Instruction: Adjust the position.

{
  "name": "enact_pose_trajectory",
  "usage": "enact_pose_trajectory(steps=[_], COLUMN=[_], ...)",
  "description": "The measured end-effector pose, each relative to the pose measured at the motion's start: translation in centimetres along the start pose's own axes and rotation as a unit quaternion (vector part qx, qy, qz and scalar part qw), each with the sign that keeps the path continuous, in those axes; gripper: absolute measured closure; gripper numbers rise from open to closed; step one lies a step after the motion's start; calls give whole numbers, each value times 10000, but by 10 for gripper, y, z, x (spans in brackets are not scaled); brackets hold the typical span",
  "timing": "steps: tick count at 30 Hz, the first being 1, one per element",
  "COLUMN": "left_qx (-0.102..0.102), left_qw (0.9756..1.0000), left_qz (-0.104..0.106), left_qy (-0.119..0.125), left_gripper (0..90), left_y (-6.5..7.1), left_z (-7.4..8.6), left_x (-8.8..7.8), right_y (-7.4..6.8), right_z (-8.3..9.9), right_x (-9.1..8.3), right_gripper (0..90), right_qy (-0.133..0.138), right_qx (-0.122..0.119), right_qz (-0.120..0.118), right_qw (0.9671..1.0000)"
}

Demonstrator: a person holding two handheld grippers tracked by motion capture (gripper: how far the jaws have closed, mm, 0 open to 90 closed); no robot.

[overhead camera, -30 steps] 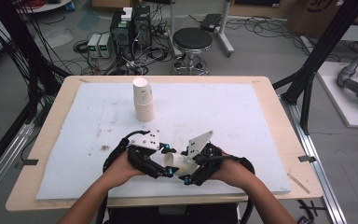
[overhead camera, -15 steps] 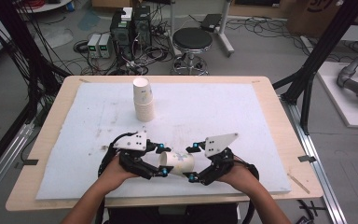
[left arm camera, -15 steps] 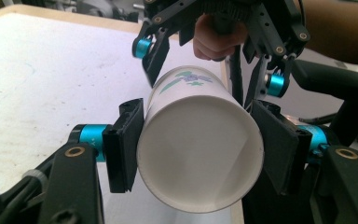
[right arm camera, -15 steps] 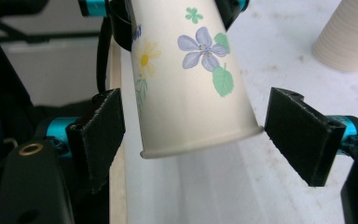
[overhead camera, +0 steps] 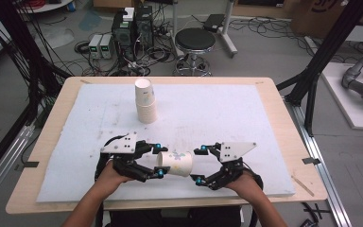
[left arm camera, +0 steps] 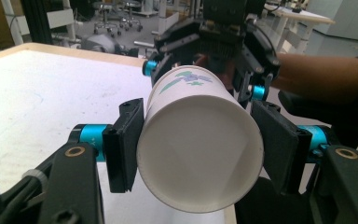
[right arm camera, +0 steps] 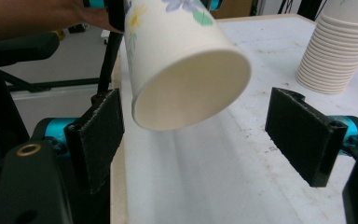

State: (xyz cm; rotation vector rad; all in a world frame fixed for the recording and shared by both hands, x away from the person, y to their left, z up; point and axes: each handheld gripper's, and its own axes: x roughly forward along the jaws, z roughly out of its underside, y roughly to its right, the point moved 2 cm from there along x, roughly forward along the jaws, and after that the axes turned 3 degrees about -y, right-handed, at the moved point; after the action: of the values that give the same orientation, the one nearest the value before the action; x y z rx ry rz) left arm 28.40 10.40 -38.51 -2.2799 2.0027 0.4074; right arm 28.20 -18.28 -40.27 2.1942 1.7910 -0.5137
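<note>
Two jaws of the left gripper (overhead camera: 157, 160) clench the paper cup (overhead camera: 175, 163) near its rim end, cup lying sideways above the white mat (overhead camera: 227, 113). Right gripper (overhead camera: 197, 165) faces the cup's base; its jaws have just been opening and stand released, pads clear of the cup, base just short of the gap. Farther up the mat, well apart, stands the stack of cups (overhead camera: 146, 100).

White paper cup (left arm camera: 200, 149) between black jaws, green-blue leaf print, yellow-purple flowers on side. Black gripper pads, teal knobs (left arm camera: 91, 136) behind them. Off-white cup stack (right arm camera: 338, 44) beyond right jaw. White mat (overhead camera: 217, 113), tan table edge (overhead camera: 47, 142).
</note>
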Motion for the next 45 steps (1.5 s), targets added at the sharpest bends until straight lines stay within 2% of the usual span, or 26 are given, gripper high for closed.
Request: enact_pose_trajectory(steps=[6,13,19,28,35,45], left_qx=[45,78,71,-22,-96,-166], left_qw=[10000,9999,9997,9991,9989,9989], left_qz=[23,73,217,335,354,349], left_qy=[33,69,127,258,300,246], left_gripper=[373,373,372,372,371,370], left_y=[1,2,5,5,4,4], left_z=[0,0,0,3,9,13], left_x=[-1,1,6,10,9,9], right_y=[2,0,-2,-2,0,2], right_z=[4,7,5,6,7,8], right_x=[2,6,9,9,7,7], right_gripper=[201,203,205,253,300,340], right_qy=[91,56,109,351,605,644], right_qx=[50,65,45,120,191,300], right_qz=[-101,-214,-330,-542,-616,-699], right_qw=[9999,9997,9994,9978,9961,9950])
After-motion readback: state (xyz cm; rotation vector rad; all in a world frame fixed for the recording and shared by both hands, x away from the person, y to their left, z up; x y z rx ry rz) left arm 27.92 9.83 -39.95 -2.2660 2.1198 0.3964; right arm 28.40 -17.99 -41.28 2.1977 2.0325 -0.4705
